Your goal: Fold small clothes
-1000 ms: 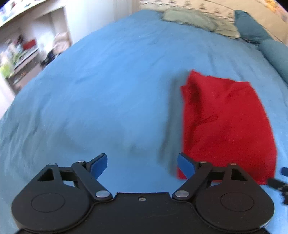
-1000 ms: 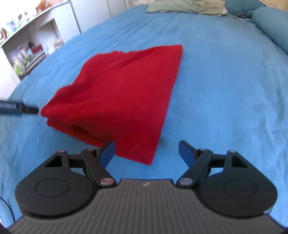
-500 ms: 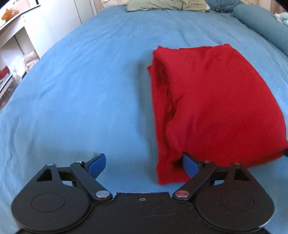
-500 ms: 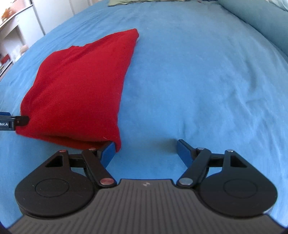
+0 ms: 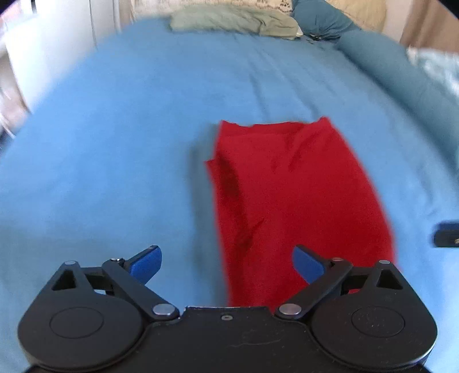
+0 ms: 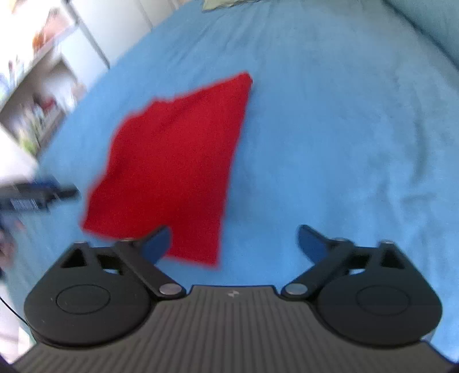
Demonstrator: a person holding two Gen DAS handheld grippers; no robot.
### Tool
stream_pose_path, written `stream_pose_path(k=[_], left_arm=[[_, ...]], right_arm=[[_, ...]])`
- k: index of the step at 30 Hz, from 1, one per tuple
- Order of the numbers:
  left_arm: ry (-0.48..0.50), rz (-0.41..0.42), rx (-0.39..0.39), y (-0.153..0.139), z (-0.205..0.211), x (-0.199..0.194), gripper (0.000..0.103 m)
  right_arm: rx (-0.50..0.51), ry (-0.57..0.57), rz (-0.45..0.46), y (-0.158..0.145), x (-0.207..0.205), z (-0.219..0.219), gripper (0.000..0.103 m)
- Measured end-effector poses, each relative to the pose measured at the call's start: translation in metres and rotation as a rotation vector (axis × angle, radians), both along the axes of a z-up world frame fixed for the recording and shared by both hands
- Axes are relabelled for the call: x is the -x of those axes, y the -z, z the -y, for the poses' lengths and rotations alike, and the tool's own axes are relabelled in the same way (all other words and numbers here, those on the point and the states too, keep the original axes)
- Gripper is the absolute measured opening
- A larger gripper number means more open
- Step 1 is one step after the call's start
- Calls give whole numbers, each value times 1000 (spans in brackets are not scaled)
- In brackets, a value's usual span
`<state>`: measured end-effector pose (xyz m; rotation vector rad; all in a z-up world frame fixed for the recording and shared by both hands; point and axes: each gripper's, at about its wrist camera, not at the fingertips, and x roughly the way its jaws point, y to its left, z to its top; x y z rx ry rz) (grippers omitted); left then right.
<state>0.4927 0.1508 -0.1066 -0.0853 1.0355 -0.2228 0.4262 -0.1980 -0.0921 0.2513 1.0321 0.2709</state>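
Both pairs of tongs have just lifted back from the red garment [image 5: 295, 200], which half a second ago lay right at their fingertips and now sits farther off in both views, blurred by the motion. On the left, the left tongs [image 5: 226, 262] hang wide open and empty above the bed [image 5: 114, 143], their right finger over the near left part of the cloth without gripping it. The garment lies folded into a compact, roughly rectangular packet on the blue sheet, its left edge showing stacked layers and a small stray flap. To the right, the right tongs [image 6: 233, 241] are likewise spread wide and hold nothing, the cloth's near right corner between their fingers but below them. With both released and retreating, I judge this piece's fold finished, or nearly so. Pillows [image 5: 235, 21] lie at the far end.
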Motion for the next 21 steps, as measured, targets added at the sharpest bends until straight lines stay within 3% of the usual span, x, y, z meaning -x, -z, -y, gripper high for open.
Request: stream_pose_path(k=[3,6,10,12,14,16,17,18,21], left_arm=[[-59,-57,149,19,-10,-33,97],[-71,-78,137,38,-5,-54,88],[-49,-106,175,55,1,-68,84],[-49,-111,184,62,4,-70,84],[-52,-101,188,63,5,-72,83],[-44,-91,196,62,4,-69,70],[-34,-96,223,62,4,-67,49],[-31,-108,257,62,3,-64,36],[-30,-95,222,53,13,-61,28]], right_arm=[[-151,45,-77,14,-37,2,103],[-224,86,-117,36,-66,-5,103],[-287,114,-126,56,-92,-10,103],[-302,107,-137,63,-99,-13,86],[-288,91,-145,69,-108,-18,78],[-288,83,-137,70,-107,-25,72],[-283,86,-134,70,-105,-27,64],[-272,84,-124,69,-105,-30,53],[-244,73,-95,66,-107,-35,42]])
